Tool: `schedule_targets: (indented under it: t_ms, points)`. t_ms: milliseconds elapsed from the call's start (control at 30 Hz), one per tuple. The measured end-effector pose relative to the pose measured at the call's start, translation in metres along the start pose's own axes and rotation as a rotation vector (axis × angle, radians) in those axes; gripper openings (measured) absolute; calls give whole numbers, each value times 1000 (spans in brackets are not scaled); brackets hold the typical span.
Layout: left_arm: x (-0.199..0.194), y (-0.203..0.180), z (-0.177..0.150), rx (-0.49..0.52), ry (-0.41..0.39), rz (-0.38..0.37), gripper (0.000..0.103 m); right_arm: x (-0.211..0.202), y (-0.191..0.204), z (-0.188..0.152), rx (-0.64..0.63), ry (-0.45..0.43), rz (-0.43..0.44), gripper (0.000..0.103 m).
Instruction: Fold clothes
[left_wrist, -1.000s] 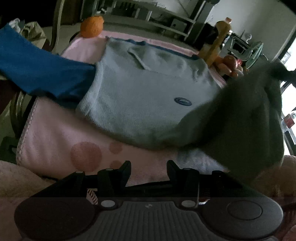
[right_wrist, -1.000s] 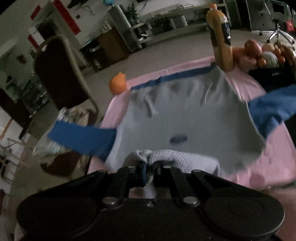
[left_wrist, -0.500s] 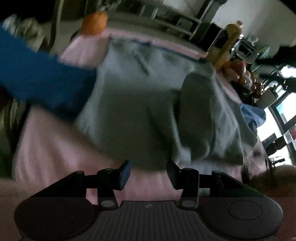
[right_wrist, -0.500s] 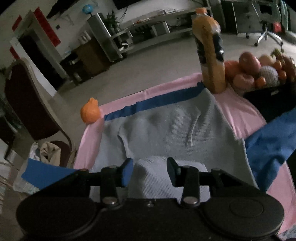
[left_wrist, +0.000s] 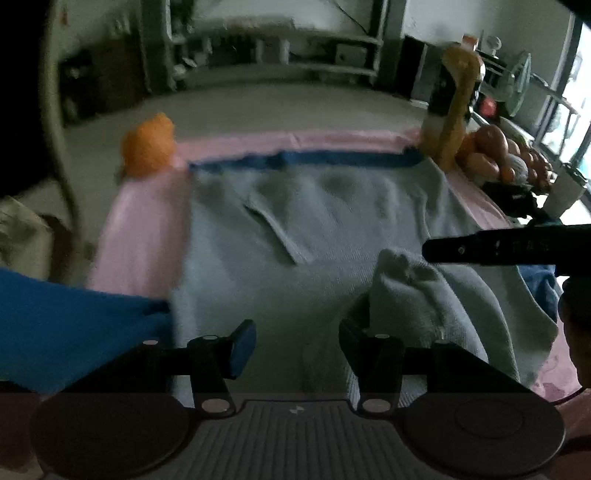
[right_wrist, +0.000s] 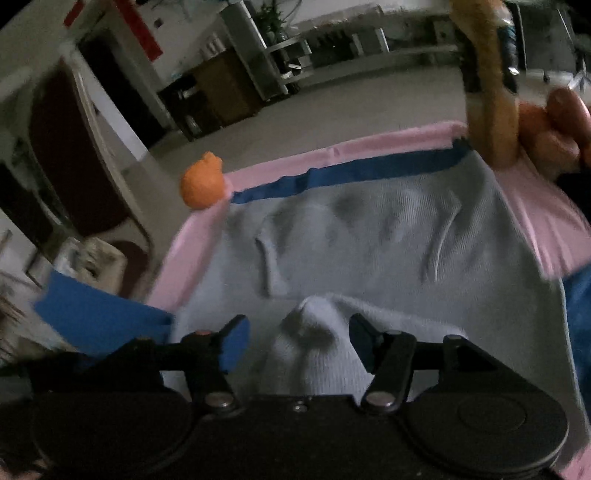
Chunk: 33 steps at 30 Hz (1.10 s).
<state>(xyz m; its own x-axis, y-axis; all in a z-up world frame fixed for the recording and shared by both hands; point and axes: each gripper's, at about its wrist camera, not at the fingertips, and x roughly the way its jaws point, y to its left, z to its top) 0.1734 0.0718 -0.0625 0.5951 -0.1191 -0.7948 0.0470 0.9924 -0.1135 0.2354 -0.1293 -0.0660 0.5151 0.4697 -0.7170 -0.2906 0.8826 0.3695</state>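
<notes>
- The grey sweater (right_wrist: 369, 236) lies spread flat on the pink cloth (right_wrist: 369, 142) that covers the table, its blue hem band (right_wrist: 351, 171) along the far edge.
- One blue sleeve (left_wrist: 74, 332) hangs off the table's left edge; a bit of the other blue sleeve (left_wrist: 537, 284) shows at the right edge.
- A grey flap (right_wrist: 317, 347) of the sweater lies folded inward over the body near the table's near edge, bunched to a small peak.
- The right gripper (right_wrist: 295, 341) hovers just over that flap with its jaws spread wide and the peak standing between them, nothing pinched.
- The left gripper (left_wrist: 297, 343) hangs over the sweater's near-left part, also spread and holding nothing; the fold sits beside its right finger.
- My reading: one fold of the near portion lies in place with both claws free of it, so a further fold is likely next, though which one the pictures do not settle.
- A sleeve fold would call for pinching the cloth near the table's edge and carrying it across the body without dragging the flap loose.
- An orange toy (right_wrist: 202, 184) at the far-left corner and a tall bottle (right_wrist: 487, 85) with fruit (left_wrist: 491, 151) at the far-right corner stand close to the hem, so sweeps there need care.
</notes>
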Motion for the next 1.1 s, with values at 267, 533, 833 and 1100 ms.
schedule_targets:
  t_ms: [267,533,833,1100]
  points:
    - [47,-9,0,98,63,-42,50,12,-67,4,110,20,-68,53]
    - [97,-24,6,164,142,-69,12,23,-110,-2,152,109,-76,51]
    - [61,-17,9,53,-121,19,6,20,-109,-11,157,-3,-94,6]
    - [94,7,7,-53,-3,165,44,48,-113,-17,203,75,-187,37]
